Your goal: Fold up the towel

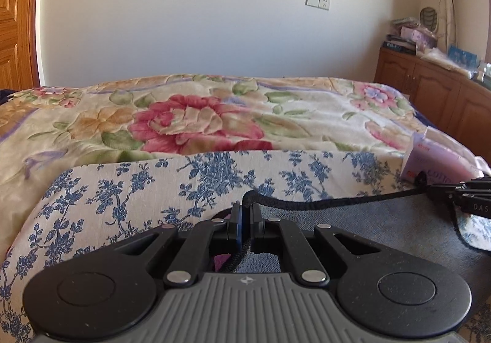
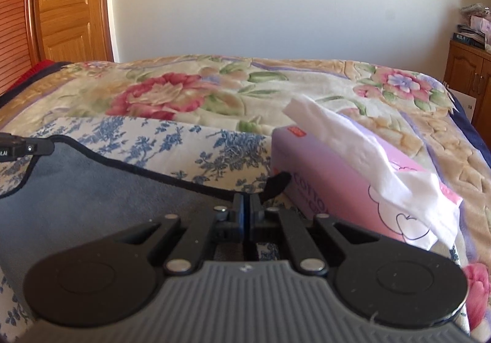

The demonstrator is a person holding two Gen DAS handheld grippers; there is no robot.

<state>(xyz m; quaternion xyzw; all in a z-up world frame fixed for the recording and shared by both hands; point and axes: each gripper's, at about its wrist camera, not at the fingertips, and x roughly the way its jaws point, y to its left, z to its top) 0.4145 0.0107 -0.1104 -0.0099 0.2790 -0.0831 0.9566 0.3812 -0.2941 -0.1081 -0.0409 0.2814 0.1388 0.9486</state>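
Observation:
A grey-blue towel (image 1: 383, 220) with a black corded hem lies on a blue-flowered white cloth (image 1: 138, 186) on the bed. My left gripper (image 1: 244, 208) is shut on the towel's hem at one corner. My right gripper (image 2: 244, 204) is shut on the hem at the other corner, and a black tag sticks out past its fingers. The towel (image 2: 92, 189) stretches between the two. The right gripper also shows in the left wrist view (image 1: 466, 192), and the left gripper shows at the left edge of the right wrist view (image 2: 18, 148).
A pink tissue box (image 2: 353, 189) with a white tissue sticking out stands close to the right of my right gripper; it also shows in the left wrist view (image 1: 429, 158). A flowered blanket (image 1: 199, 118) covers the bed. A wooden cabinet (image 1: 429, 88) stands at the right, a wooden door (image 2: 70, 2) at the left.

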